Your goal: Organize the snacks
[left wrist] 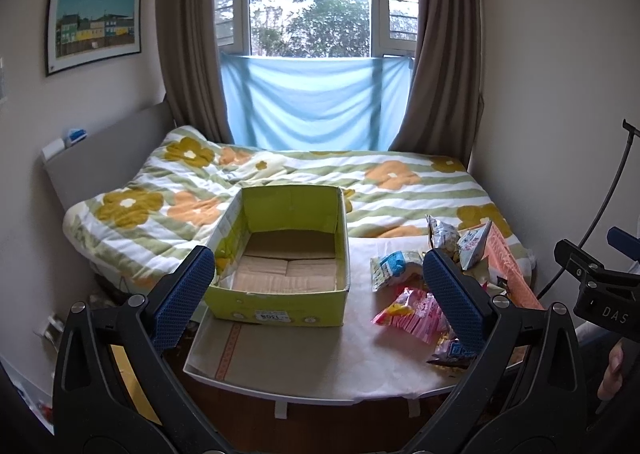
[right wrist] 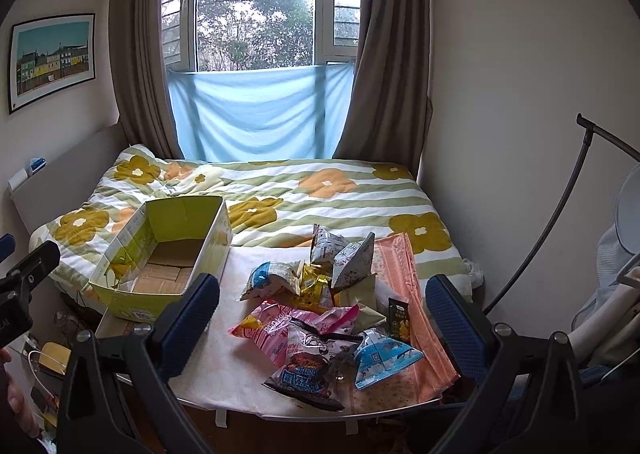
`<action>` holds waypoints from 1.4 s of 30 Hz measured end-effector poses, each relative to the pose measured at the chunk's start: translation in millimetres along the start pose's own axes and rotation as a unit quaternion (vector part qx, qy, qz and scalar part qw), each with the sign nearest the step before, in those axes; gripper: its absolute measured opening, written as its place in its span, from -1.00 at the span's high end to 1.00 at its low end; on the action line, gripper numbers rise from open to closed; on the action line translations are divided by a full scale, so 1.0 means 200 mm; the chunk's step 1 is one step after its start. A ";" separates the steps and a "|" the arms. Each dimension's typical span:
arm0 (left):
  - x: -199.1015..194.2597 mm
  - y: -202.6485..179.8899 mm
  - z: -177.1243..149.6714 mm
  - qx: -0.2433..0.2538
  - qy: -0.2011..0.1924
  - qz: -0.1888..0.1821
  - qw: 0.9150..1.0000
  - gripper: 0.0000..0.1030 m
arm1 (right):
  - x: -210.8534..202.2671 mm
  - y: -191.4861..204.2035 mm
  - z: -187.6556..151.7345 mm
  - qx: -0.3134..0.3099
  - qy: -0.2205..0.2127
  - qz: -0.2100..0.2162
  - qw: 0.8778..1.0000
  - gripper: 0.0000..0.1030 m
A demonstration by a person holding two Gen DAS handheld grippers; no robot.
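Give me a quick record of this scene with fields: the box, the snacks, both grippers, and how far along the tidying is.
box: green cardboard box, open, nothing in it, on the table's left
snacks: pile of packets loose on the table, right of the box
left gripper: open, holding nothing
right gripper: open, above the pile
progress: no snack boxed yet

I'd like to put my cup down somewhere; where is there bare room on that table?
Bare table lies between the green box and the snack pile, toward the near edge. The right side is crowded: packets overlap onto the pink cloth.
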State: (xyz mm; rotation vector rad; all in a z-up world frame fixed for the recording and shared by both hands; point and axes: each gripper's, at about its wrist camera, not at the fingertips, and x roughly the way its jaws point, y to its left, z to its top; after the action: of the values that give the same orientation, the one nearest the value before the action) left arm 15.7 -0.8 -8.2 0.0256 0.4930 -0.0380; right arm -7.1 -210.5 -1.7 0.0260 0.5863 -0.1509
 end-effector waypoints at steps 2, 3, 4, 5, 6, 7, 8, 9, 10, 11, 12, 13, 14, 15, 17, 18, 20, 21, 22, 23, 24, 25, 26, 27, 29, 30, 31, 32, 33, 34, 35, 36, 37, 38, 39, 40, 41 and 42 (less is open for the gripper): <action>0.00 0.00 0.00 0.001 -0.001 0.000 1.000 -0.99 | 0.00 -0.01 0.02 0.000 0.000 0.002 1.000 -1.00; 0.00 -0.01 0.00 0.002 -0.002 0.000 1.000 -0.99 | 0.00 -0.01 0.02 0.001 0.000 0.003 1.000 -1.00; -0.01 -0.01 0.00 0.002 -0.003 0.001 1.000 -0.99 | 0.00 0.00 0.02 0.002 0.000 0.004 1.000 -1.00; -0.02 -0.01 0.00 0.002 -0.003 0.001 1.000 -0.99 | 0.00 0.00 0.02 0.002 0.000 0.004 1.000 -0.99; -0.02 -0.02 0.00 0.002 -0.003 0.001 1.000 -0.99 | 0.00 -0.01 0.02 0.002 -0.001 0.004 1.000 -1.00; -0.02 -0.01 0.00 0.002 -0.003 0.001 1.000 -0.99 | 0.00 -0.01 0.02 0.002 -0.001 0.005 1.000 -1.00; -0.02 -0.01 0.00 0.002 -0.003 0.001 1.000 -0.99 | 0.00 -0.01 0.03 0.002 -0.001 0.006 1.000 -1.00; -0.02 -0.01 0.00 0.002 -0.003 0.001 1.000 -0.99 | 0.00 -0.01 0.03 0.002 -0.001 0.006 1.000 -1.00; -0.02 -0.01 0.00 0.002 -0.003 0.001 1.000 -0.99 | 0.00 -0.01 0.03 0.003 -0.001 0.006 1.000 -0.99; -0.02 -0.01 0.00 0.002 -0.003 0.001 1.000 -0.99 | 0.00 -0.01 0.03 0.003 -0.001 0.006 1.000 -0.99; -0.02 -0.01 0.00 0.003 -0.002 0.001 1.000 -0.99 | 0.00 -0.01 0.03 0.003 -0.001 0.006 1.000 -1.00; -0.03 -0.01 0.00 0.002 -0.001 0.000 1.000 -0.99 | 0.00 -0.01 0.03 0.003 0.000 0.005 1.000 -1.00; -0.03 -0.01 0.00 0.002 -0.001 0.000 1.000 -0.99 | 0.00 -0.01 0.03 0.003 0.000 0.005 1.000 -1.00; -0.03 -0.02 0.00 0.002 -0.001 0.000 1.000 -0.99 | 0.00 -0.01 0.03 0.004 0.000 0.005 1.000 -1.00; -0.04 -0.01 0.01 0.001 0.000 -0.001 1.000 -0.99 | -0.01 -0.01 0.03 0.004 0.000 0.005 1.000 -1.00; -0.04 -0.01 0.01 0.001 0.000 -0.001 1.000 -0.99 | -0.01 0.00 0.03 0.004 0.000 0.004 1.000 -1.00; -0.04 -0.01 0.01 0.001 0.000 -0.001 1.000 -0.99 | -0.01 0.01 0.03 0.004 0.002 0.004 1.000 -1.00; -0.04 -0.01 0.01 0.001 0.001 0.000 1.000 -0.99 | -0.01 0.01 0.03 0.004 0.002 0.004 1.000 -0.99; -0.04 -0.01 0.01 0.001 0.001 0.001 1.000 -0.99 | -0.01 0.00 0.03 0.004 0.001 0.004 1.000 -0.99; -0.04 -0.01 0.00 0.001 0.002 0.001 1.000 -0.99 | -0.01 0.01 0.03 0.004 0.001 0.004 1.000 -0.99; -0.05 -0.01 0.00 0.000 0.002 0.001 1.000 -0.99 | -0.01 0.01 0.03 0.003 0.001 0.005 1.000 -0.99; -0.04 -0.01 0.00 0.000 0.002 0.002 1.000 -0.99 | -0.01 0.00 0.02 0.004 0.001 0.004 1.000 -1.00; -0.04 -0.01 0.00 -0.001 0.003 0.002 1.000 -0.99 | -0.01 0.00 0.02 0.004 0.001 0.005 1.000 -1.00; -0.05 0.00 0.00 -0.001 0.003 0.002 1.000 -0.99 | -0.01 0.01 0.02 0.004 0.000 0.005 1.000 -1.00; -0.04 0.01 0.01 -0.002 0.004 0.003 1.000 -0.99 | -0.02 0.01 0.01 0.003 0.000 0.006 1.000 -1.00; -0.04 0.01 0.01 -0.003 0.004 0.003 1.000 -0.99 | -0.02 0.02 0.01 0.003 0.000 0.006 1.000 -0.99; -0.04 0.01 0.01 -0.004 0.004 0.003 1.000 -0.99 | -0.01 0.02 0.01 0.003 0.001 0.006 1.000 -0.99; -0.04 0.01 0.01 -0.003 0.004 0.003 1.000 -0.99 | -0.01 0.01 0.01 0.003 0.001 0.007 1.000 -0.99; -0.04 0.01 0.01 -0.003 0.004 0.004 1.000 -0.99 | -0.01 0.02 0.01 0.003 0.002 0.007 1.000 -1.00; -0.04 0.01 0.01 -0.003 0.005 0.004 1.000 -0.99 | -0.01 0.02 0.01 0.003 0.002 0.008 1.000 -1.00; -0.04 0.01 0.01 -0.003 0.005 0.004 1.000 -0.99 | -0.01 0.02 0.02 0.002 0.002 0.008 1.000 -0.99; -0.04 0.02 0.01 -0.003 0.006 0.004 1.000 -0.99 | -0.01 0.02 0.02 0.002 0.003 0.008 1.000 -0.99; -0.04 0.02 0.01 -0.003 0.005 0.004 1.000 -0.99 | -0.01 0.02 0.02 0.002 0.002 0.008 1.000 -0.99; -0.04 0.02 0.01 -0.003 0.005 0.004 1.000 -0.99 | 0.00 0.02 0.02 0.002 0.003 0.008 1.000 -0.99; -0.04 0.02 0.01 -0.003 0.005 0.004 1.000 -0.99 | 0.00 0.03 0.02 0.002 0.003 0.009 1.000 -0.99; -0.04 0.02 0.01 -0.003 0.005 0.004 1.000 -0.99 | -0.01 0.02 0.02 0.003 0.003 0.008 1.000 -1.00; -0.04 0.02 0.01 -0.004 0.006 0.003 1.000 -0.99 | 0.00 0.02 0.02 0.003 0.003 0.009 1.000 -1.00; -0.04 0.02 0.01 -0.003 0.006 0.003 1.000 -0.99 | 0.00 0.02 0.02 0.003 0.004 0.010 1.000 -1.00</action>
State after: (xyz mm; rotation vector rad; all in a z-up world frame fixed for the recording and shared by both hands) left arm 10.5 3.1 -2.5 0.0206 0.5049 -0.0307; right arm -3.9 -206.3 1.1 0.0378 0.5936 -0.1341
